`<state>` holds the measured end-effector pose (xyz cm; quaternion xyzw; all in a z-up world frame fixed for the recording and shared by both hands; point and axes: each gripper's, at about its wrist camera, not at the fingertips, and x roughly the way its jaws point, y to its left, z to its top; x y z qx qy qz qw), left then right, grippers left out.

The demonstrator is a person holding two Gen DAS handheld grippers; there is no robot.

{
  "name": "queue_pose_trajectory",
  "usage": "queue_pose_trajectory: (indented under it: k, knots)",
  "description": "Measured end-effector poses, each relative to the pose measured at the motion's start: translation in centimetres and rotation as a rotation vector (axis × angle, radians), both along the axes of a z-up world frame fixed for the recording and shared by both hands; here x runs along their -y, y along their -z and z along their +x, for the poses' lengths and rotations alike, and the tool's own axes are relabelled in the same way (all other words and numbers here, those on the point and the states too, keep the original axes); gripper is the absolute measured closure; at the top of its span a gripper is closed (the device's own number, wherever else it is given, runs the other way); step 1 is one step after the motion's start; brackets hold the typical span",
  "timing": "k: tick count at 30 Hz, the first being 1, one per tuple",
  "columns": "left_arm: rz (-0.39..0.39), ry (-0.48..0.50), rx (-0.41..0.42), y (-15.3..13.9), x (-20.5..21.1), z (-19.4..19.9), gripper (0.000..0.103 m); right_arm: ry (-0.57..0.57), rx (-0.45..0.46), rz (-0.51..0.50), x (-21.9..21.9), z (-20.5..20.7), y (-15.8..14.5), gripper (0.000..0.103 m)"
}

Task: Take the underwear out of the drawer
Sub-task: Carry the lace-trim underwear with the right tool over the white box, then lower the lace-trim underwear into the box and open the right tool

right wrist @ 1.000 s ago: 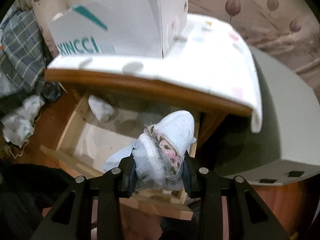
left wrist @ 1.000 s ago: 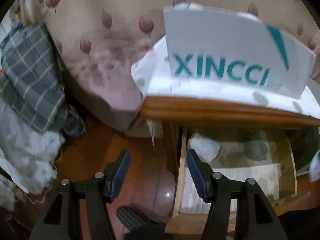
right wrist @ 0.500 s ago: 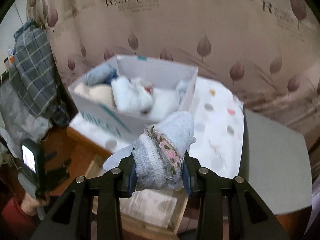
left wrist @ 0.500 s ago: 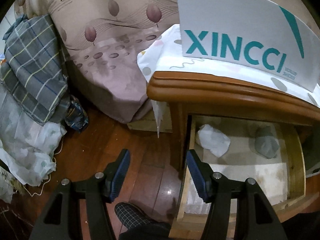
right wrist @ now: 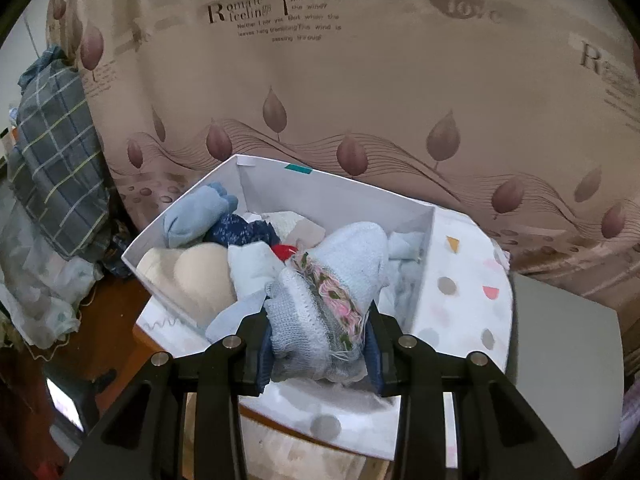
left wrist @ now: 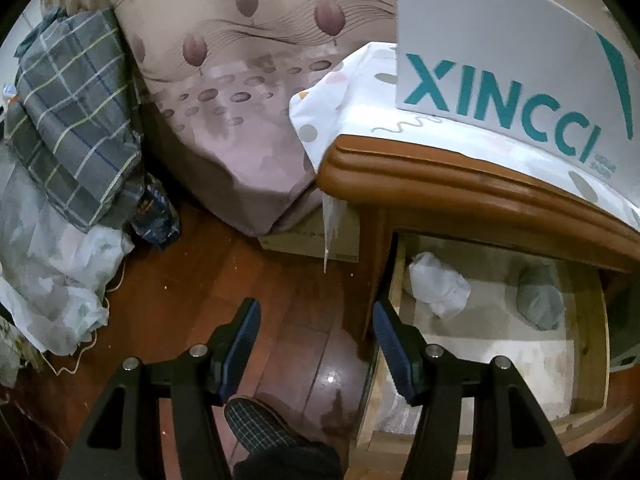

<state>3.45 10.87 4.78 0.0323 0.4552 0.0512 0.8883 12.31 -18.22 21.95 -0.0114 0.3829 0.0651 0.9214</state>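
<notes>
Since a second ago your right gripper [right wrist: 318, 344] has risen from the drawer [left wrist: 584, 344], fingers clamped on soft, light rolled underwear [right wrist: 332, 300] above the white box [right wrist: 420, 264]; left gripper [left wrist: 316, 344] fingers stand half-open, empty; grip such bundles mid-roll.

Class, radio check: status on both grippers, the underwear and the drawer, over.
Right gripper shut on pale blue underwear, above white box. Left gripper open, empty. Two bundles left in open drawer. Nothing in the way.
</notes>
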Motion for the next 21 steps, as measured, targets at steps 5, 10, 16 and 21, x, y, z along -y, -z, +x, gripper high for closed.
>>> queue_pose_trajectory:
  k: [5,10,16,21]
  knots:
    - [-0.069,-0.055,-0.008,-0.1,-1.7,0.3,0.043,-0.008,-0.042,-0.015,-1.3,3.2,1.3,0.069]
    - [-0.138,-0.107,-0.043,0.3,-3.2,0.7,0.043,0.002,-0.069,-0.004,-1.7,5.3,2.8,0.068]
    - [-0.147,-0.13,-0.045,0.3,-3.5,0.7,0.043,0.039,-0.061,0.025,-1.6,7.4,3.4,0.068]
    - [-0.139,-0.127,-0.047,0.3,-3.4,0.6,0.043,0.077,-0.076,0.017,-1.2,9.3,4.2,0.066]
